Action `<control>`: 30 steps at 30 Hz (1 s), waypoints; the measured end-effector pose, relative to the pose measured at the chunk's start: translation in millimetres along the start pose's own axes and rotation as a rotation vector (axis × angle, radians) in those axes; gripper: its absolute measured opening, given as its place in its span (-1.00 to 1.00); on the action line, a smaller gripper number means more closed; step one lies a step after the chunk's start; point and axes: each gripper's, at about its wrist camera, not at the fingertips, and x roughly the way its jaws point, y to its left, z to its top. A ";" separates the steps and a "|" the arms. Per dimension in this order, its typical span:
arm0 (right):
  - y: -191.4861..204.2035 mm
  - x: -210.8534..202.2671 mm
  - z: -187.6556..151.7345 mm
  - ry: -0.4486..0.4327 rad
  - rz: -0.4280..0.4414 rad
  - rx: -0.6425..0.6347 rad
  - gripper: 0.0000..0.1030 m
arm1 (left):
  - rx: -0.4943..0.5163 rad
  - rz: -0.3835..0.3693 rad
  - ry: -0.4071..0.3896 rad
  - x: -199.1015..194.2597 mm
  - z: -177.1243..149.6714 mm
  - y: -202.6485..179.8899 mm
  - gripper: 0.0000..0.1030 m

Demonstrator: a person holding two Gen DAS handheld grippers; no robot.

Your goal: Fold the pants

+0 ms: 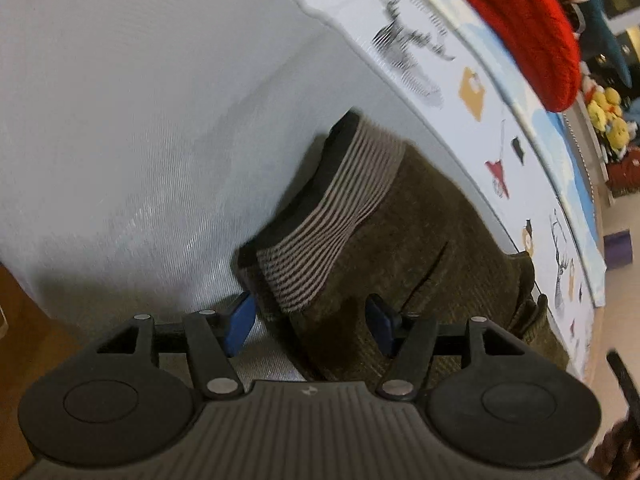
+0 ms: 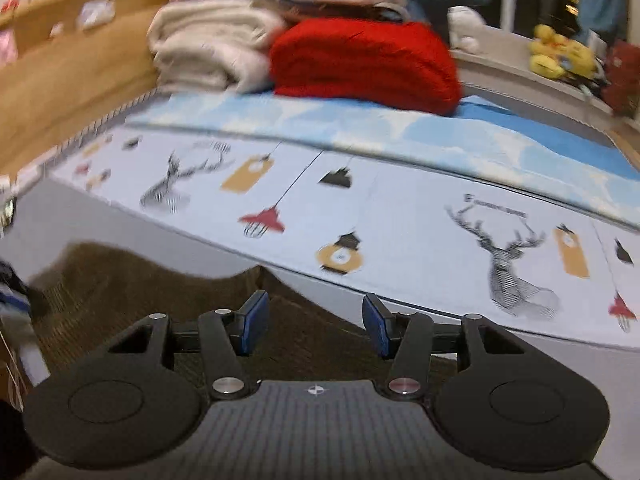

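Olive corduroy pants (image 1: 420, 240) lie on a white sheet (image 1: 120, 120), their striped elastic waistband (image 1: 340, 208) turned toward the camera. My left gripper (image 1: 311, 322) points down over the waistband's near corner. Its blue pads stand apart, one over the sheet and one over the corduroy, and neither presses on the cloth. In the right wrist view the pants (image 2: 120, 292) spread out at the lower left. My right gripper (image 2: 316, 324) hovers above their edge, open, with nothing pinched between its pads.
A bed cover printed with deer and lanterns (image 2: 400, 208) borders the pants. A folded red knit (image 2: 364, 60) and cream blankets (image 2: 208, 48) are stacked behind it. A wooden bed frame (image 2: 72, 68) rises at the left, and yellow plush toys (image 2: 556, 52) sit at the far right.
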 end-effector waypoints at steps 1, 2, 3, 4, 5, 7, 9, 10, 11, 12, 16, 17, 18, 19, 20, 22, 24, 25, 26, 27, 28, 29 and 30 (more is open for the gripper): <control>-6.3 -8.9 -2.8 -0.006 -0.008 0.019 0.03 | -0.016 0.006 0.012 4.7 0.8 1.5 0.29; -11.8 -14.9 -6.6 -0.011 -0.018 0.035 0.03 | -0.024 0.013 0.016 8.7 2.1 1.8 0.29; -17.1 -19.4 -12.1 -0.013 -0.027 0.052 0.03 | -0.023 0.019 0.016 11.0 2.7 0.8 0.29; -20.9 -21.9 -18.7 -0.013 -0.037 0.068 0.03 | -0.017 0.023 0.014 13.2 3.3 -2.2 0.30; -27.2 -22.9 -27.2 -0.009 -0.054 0.092 0.03 | -0.010 0.028 0.012 14.3 3.6 -4.9 0.35; -35.0 -18.5 -39.9 0.031 -0.093 0.119 0.03 | 0.015 0.056 0.005 17.7 2.5 -14.1 0.40; -38.9 -17.0 -48.3 0.041 -0.137 0.125 0.03 | 0.039 0.092 -0.006 20.0 0.9 -23.0 0.40; -40.2 -16.7 -51.1 0.044 -0.148 0.120 0.03 | 0.050 0.110 -0.012 20.8 0.0 -27.0 0.39; -41.0 -16.0 -54.0 0.051 -0.156 0.111 0.03 | 0.058 0.124 -0.018 21.0 -1.0 -30.1 0.39; -41.3 -15.1 -57.2 0.058 -0.163 0.103 0.03 | 0.061 0.135 -0.023 21.5 -1.8 -32.5 0.38; -42.7 -13.5 -67.0 0.094 -0.186 0.050 0.03 | 0.063 0.155 -0.039 20.3 -5.0 -37.4 0.36; -44.0 -13.1 -68.2 0.097 -0.188 0.047 0.03 | 0.063 0.157 -0.041 19.3 -5.9 -37.3 0.35; -45.1 -14.4 -68.5 0.099 -0.189 0.048 0.03 | 0.063 0.160 -0.044 19.2 -6.4 -37.8 0.33; -46.7 -14.7 -68.9 0.102 -0.191 0.051 0.03 | 0.063 0.163 -0.046 18.5 -6.7 -37.9 0.31; -48.1 -14.7 -69.3 0.103 -0.194 0.056 0.03 | 0.062 0.166 -0.049 17.7 -7.0 -37.4 0.27; -50.6 -15.1 -68.9 0.102 -0.193 0.061 0.03 | 0.067 0.173 -0.063 15.6 -7.8 -37.4 0.07; -51.8 -15.9 -68.9 0.099 -0.194 0.062 0.03 | 0.099 0.177 -0.101 7.7 -9.0 -40.7 -0.26; -52.2 -16.3 -69.2 0.097 -0.193 0.060 0.03 | 0.138 0.176 -0.136 2.1 -11.0 -47.4 -0.31; -52.5 -16.6 -69.8 0.097 -0.193 0.059 0.03 | 0.189 0.165 -0.184 -5.4 -14.0 -57.2 -0.39; -53.3 -16.8 -69.9 0.097 -0.195 0.057 0.02 | 0.251 0.147 -0.240 -14.1 -18.4 -69.6 -0.43; -54.2 -17.4 -70.3 0.097 -0.196 0.059 0.02 | 0.317 0.122 -0.294 -22.6 -24.4 -83.2 -0.44; -56.5 -17.9 -70.9 0.099 -0.197 0.066 0.02 | 0.369 0.093 -0.337 -29.8 -31.0 -95.9 -0.45; -59.6 -18.4 -71.4 0.100 -0.198 0.076 0.02 | 0.420 0.053 -0.376 -36.8 -38.8 -109.4 -0.47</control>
